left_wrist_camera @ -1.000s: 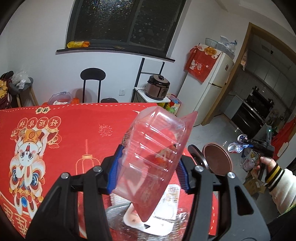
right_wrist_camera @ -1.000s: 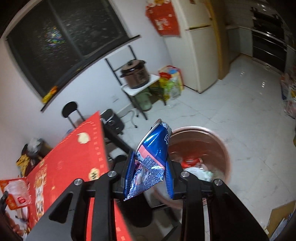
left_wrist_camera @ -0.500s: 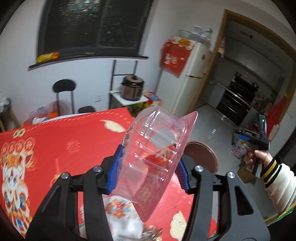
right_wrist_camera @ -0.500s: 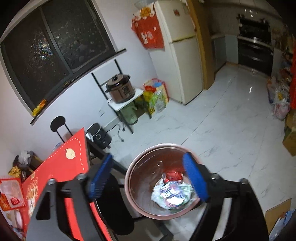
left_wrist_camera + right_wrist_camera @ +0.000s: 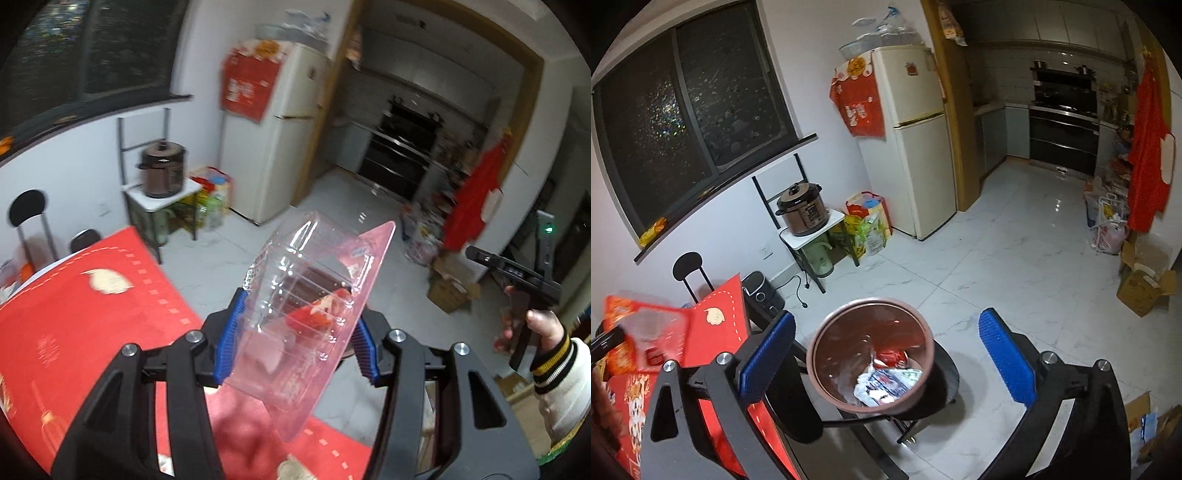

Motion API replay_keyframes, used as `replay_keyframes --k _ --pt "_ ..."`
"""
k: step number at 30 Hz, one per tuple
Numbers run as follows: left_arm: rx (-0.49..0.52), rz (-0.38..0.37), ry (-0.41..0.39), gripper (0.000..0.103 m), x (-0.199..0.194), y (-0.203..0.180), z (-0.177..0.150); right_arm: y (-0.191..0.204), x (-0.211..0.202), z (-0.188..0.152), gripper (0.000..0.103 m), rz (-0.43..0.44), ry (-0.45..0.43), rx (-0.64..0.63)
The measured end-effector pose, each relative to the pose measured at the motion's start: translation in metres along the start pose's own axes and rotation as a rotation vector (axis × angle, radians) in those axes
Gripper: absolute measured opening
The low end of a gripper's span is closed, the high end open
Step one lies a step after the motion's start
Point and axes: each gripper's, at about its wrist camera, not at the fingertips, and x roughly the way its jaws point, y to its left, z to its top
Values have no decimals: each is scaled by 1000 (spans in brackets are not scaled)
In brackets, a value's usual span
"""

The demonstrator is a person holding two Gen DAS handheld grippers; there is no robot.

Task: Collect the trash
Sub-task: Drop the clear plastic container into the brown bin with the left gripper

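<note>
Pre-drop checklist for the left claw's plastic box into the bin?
1. Left claw shut on the clear plastic clamshell box: ok.
2. Right claw empty; its jaws have just been opening: ok.
3. Brown trash bin open with room above the wrappers: ok.
4. Right claw clear of the drop path: not ok, it hangs over the bin.
5. Box directly over the bin: cannot tell.

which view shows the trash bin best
The right wrist view: the bin sits open between the spread fingers of the right gripper, wrappers visible inside. The left wrist view shows only a dark patch of it through the clear container held in the left gripper.
</note>
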Motion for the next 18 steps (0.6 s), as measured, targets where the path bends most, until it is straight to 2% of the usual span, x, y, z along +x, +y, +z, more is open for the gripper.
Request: replay_keyframes --k 7,9,11,14,17,18 --pt "28 -90 90 54 94 -39 27 -47 -19 -15 98 -63 19 44" --pt "33 -117 68 62 115 -52 37 -56 -20 -18 98 -77 29 55" --pt "45 -99 26 88 130 -62 48 -64 -20 -21 98 -87 39 66" --pt "39 -93 2 88 141 -71 61 -70 -21 -22 98 -94 43 78" --pt "20 -91 -13 89 137 -72 67 -69 -24 -23 98 -91 33 83" --pt "19 -91 -18 93 133 -71 68 -67 -25 -23 98 -90 27 83"
